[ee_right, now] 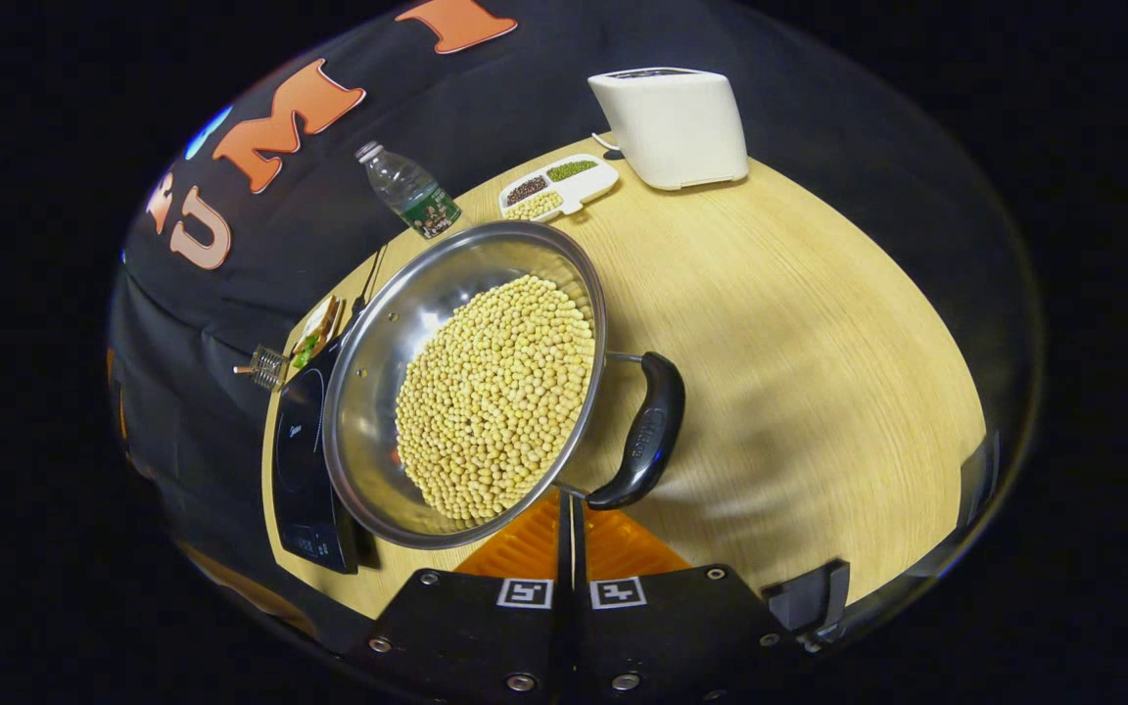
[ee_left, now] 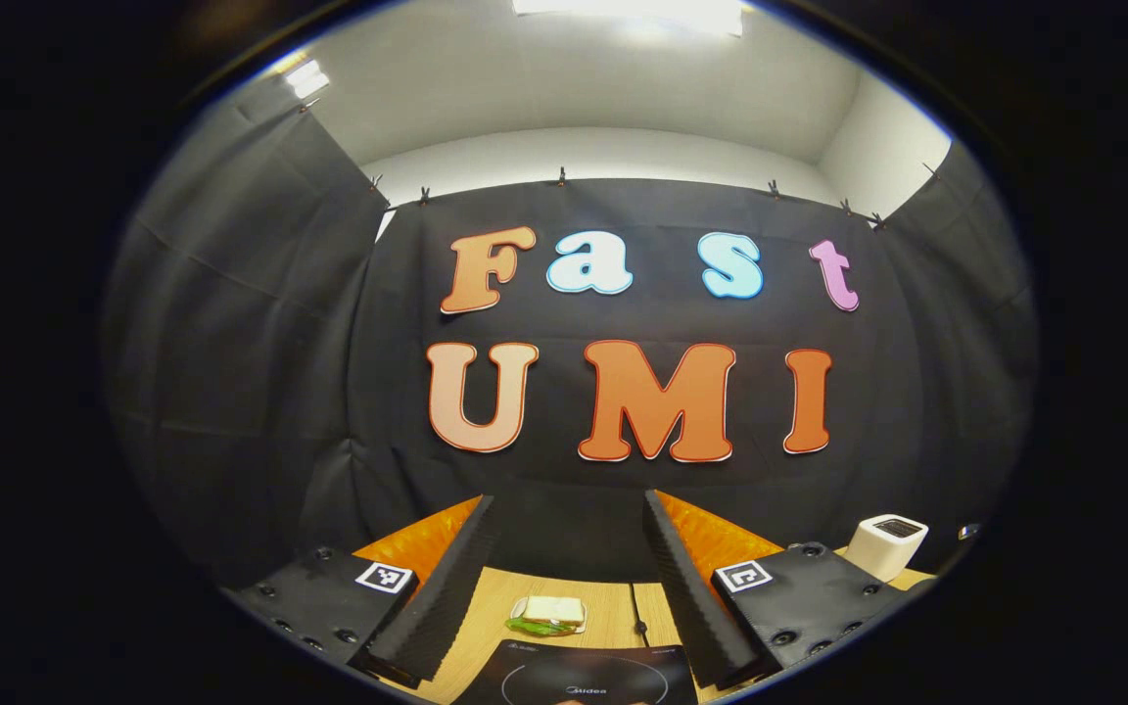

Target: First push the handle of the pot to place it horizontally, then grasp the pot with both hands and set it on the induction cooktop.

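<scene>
Looking down through the right gripper view onto a light wooden table (ee_right: 819, 323). Just ahead of the right gripper (ee_right: 570, 509), fingers pressed together with only a thin seam between them and nothing held, sitting a stainless steel pot (ee_right: 378, 392) filled with yellow soybeans (ee_right: 495, 392). Lying just beyond the fingertips, the pot's black loop handle (ee_right: 647, 431), already appearing laid out flat to the side rather than standing up, so the pushing step seeming done or nearly so, judging by its position. Resting beyond the pot's far side and touching or partly tucked under it, a black induction cooktop (ee_right: 305, 460); hard telling whether the pot is already overlapping its surface. Farther off, a white toaster (ee_right: 672, 122), a divided white tray of beans (ee_right: 558, 186), a water bottle (ee_right: 409, 191) and a sandwich (ee_right: 314, 328).

Looking level through the left gripper view, the left gripper (ee_left: 569, 587) standing with fingers spread wide, holding nothing. Showing low between those fingers, the cooktop's near edge (ee_left: 574, 676), with the sandwich (ee_left: 549, 614) beyond it and the toaster (ee_left: 885, 544) off to the right.

Remaining, by this reading: gripping the pot on both sides, lifting, and setting it squarely on the cooktop.
</scene>
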A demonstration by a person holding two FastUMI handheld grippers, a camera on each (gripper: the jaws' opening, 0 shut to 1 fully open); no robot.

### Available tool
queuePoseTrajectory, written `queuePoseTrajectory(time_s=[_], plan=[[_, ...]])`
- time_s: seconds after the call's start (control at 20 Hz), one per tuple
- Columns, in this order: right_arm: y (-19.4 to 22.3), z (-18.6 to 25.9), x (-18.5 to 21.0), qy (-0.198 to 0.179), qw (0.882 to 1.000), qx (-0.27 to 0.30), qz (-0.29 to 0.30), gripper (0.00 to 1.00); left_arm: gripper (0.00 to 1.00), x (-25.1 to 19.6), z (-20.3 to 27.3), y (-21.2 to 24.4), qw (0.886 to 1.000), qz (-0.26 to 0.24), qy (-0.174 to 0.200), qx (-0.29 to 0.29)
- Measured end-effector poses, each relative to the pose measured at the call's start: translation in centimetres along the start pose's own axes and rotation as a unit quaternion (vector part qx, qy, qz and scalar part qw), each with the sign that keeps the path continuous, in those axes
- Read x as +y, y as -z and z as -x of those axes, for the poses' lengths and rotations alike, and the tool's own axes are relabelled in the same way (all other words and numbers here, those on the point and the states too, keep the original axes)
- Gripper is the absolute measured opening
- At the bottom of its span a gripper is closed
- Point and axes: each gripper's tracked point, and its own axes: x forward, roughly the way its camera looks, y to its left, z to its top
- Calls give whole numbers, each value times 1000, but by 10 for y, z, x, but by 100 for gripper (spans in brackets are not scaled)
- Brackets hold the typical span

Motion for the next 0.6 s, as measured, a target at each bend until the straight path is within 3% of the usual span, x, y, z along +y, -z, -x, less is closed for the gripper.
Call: queuePoseTrajectory(time_s=[0.6], plan=[[-42,-11,-16,15,1000,-16,-11,0,97,-4,13,-16,1000,-23,3,-15]])
